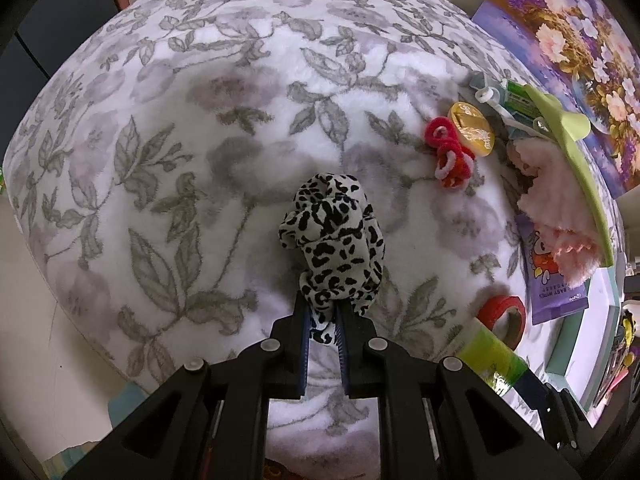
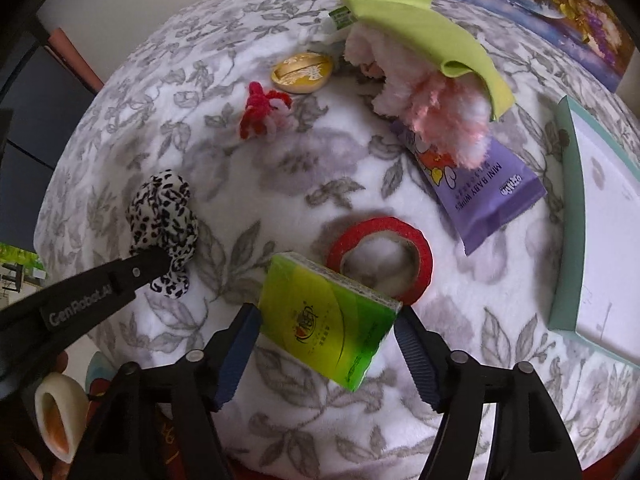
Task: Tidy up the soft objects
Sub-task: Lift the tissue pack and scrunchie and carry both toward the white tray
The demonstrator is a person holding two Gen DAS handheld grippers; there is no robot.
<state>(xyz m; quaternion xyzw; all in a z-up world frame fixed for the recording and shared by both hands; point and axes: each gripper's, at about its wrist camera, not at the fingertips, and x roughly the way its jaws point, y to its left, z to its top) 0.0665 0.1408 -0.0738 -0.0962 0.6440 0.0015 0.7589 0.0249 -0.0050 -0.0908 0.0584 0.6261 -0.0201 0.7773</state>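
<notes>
My left gripper is shut on a black-and-white leopard-print scrunchie, which rests on the floral blanket; it also shows in the right wrist view. My right gripper is shut on a green tissue pack, held just above the blanket; the pack's end shows in the left wrist view. A red-and-white scrunchie lies further back. A pink fluffy cloth lies under a green cloth.
A red tape roll lies behind the tissue pack. A purple baby-wipes pack, a gold tin and a toothpaste tube lie on the blanket. A teal-edged white box stands at right. A flower painting is behind.
</notes>
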